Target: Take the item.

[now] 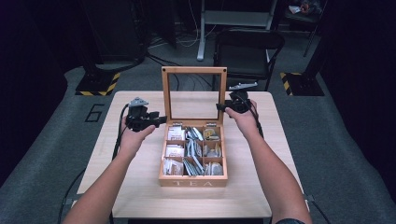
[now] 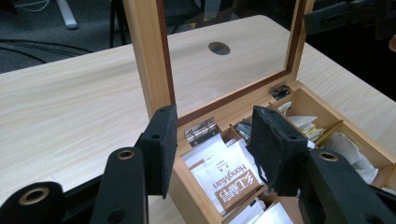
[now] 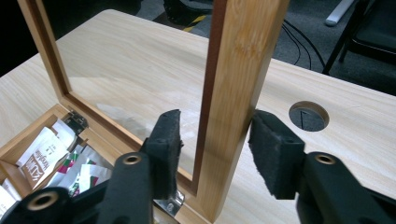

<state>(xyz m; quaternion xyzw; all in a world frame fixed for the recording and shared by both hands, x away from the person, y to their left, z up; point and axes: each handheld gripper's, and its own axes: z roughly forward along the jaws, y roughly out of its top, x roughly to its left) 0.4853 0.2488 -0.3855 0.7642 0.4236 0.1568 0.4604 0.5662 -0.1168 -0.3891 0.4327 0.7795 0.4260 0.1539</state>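
1. The tea box (image 1: 193,179) sits mid-table, front edge toward me, with its lid (image 1: 194,71) standing straight up on the back hinges.
2. My right gripper (image 3: 212,151) straddles the lid's side rail. The rail runs between the jaws, one pad looks to be just brushing the wood and the other stands off, so I'm not clamped on anything.
3. My left gripper (image 2: 212,147) hovers over the box's back left corner, jaws apart with nothing between them and paper tea sachets (image 2: 229,179) showing below.
4. I judge the lid to be stiff but delicate: a thin wooden frame around a clear pane, carried on two small metal hinges (image 2: 201,130). Twist it sideways and those hinges take the strain.
5. So I'd hold the wooden rail, never the pane, which looks slick and breakable. Smooth varnished wood may slip, so the pads should sit flat across the rail's width.
6. Upright like this, the lid could drop either way once nudged. I'd guide it by the rail and not let it fall.
7. The box itself looks light, so pushing the lid may slide it across the table (image 1: 140,186); steadying the base wall with my left seems sensible.
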